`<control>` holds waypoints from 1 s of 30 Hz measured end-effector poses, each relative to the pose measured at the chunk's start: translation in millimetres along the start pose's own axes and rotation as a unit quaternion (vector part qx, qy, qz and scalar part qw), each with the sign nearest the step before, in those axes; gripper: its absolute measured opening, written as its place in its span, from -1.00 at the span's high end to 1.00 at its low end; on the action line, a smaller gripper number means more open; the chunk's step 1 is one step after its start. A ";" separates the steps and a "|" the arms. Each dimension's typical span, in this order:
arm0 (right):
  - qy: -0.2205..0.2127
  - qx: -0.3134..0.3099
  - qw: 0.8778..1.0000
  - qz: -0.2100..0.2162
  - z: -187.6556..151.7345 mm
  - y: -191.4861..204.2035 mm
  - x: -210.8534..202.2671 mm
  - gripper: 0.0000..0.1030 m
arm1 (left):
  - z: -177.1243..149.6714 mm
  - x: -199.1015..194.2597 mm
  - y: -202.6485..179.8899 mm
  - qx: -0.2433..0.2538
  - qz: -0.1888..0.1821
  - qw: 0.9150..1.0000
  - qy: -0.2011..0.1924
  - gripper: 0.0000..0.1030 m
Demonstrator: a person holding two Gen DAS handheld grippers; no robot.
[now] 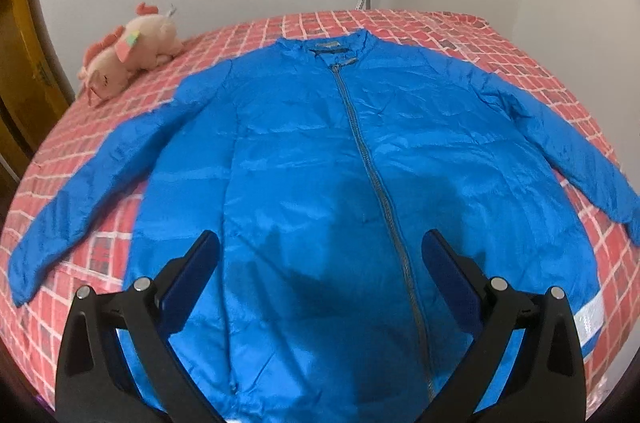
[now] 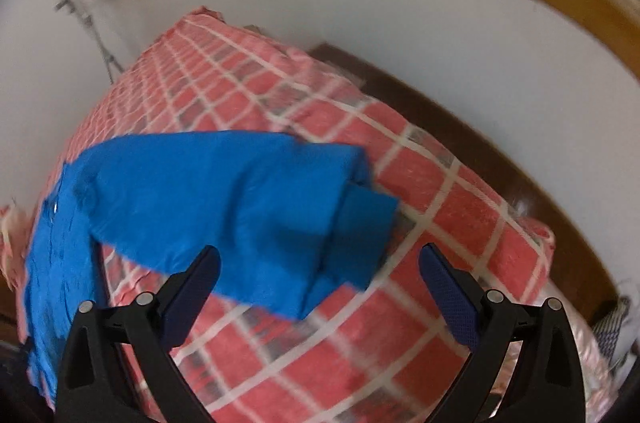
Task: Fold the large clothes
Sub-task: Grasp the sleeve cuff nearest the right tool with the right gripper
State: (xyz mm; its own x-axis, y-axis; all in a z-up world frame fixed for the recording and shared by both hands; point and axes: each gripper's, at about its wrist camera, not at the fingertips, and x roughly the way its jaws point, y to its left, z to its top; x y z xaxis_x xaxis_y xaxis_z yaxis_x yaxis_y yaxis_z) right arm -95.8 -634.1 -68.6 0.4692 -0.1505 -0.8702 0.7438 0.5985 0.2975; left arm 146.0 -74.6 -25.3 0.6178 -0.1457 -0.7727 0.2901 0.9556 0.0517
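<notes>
red checked bed (image 1: 420, 23) bears flat blue jacket (image 1: 320, 151); left gripper (image 1: 320, 243), right gripper (image 2: 320, 255) spread, empty

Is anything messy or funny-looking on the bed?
Nothing looks damaged or spilled. The shiny blue zip-up jacket lies flat on the red checked bedspread with both sleeves spread. One small thing: the pink plush toy lies tipped on its side near the far left corner.

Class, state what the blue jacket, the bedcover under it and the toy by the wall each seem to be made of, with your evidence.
Blue jacket: probably thin nylon or polyester shell; slight sheen, fine crinkles, grey zipper down the front.
Red checked bedcover: seems matte woven or quilted cotton-like fabric; exact fibre unclear.
Pink plush toy: soft, fuzzy pile fabric, stuffed and rounded.
</notes>
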 end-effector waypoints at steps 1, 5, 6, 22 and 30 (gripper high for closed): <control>0.008 0.007 1.000 0.007 3.3 -4.1 7.2 -0.92 | 0.4 2.1 0.8 -0.002 -0.001 1.000 0.001 -0.94; 0.039 0.025 0.998 0.035 12.8 -11.9 35.7 -0.84 | 1.5 10.7 2.2 0.002 0.009 1.000 0.003 -0.94; 0.037 0.023 0.999 0.032 13.7 -11.3 37.9 -0.78 | 1.4 11.9 2.6 0.002 0.011 1.000 0.004 -0.94; -0.036 -0.054 0.991 0.120 36.1 95.7 -22.4 0.40 | 11.0 13.2 18.8 -0.009 -0.007 1.000 0.017 -0.94; -0.044 -0.167 0.975 0.136 38.1 240.1 -22.6 0.40 | 31.1 8.7 40.2 -0.025 0.004 1.000 0.007 -0.94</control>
State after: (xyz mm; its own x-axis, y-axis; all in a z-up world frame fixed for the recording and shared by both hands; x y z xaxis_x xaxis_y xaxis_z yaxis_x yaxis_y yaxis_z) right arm 90.3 -516.9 37.5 0.6779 -0.0077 -0.7351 0.3952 0.8470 0.3555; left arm 185.7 -45.3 -10.3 0.6097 -0.1357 -0.7809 0.2483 0.9684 0.0255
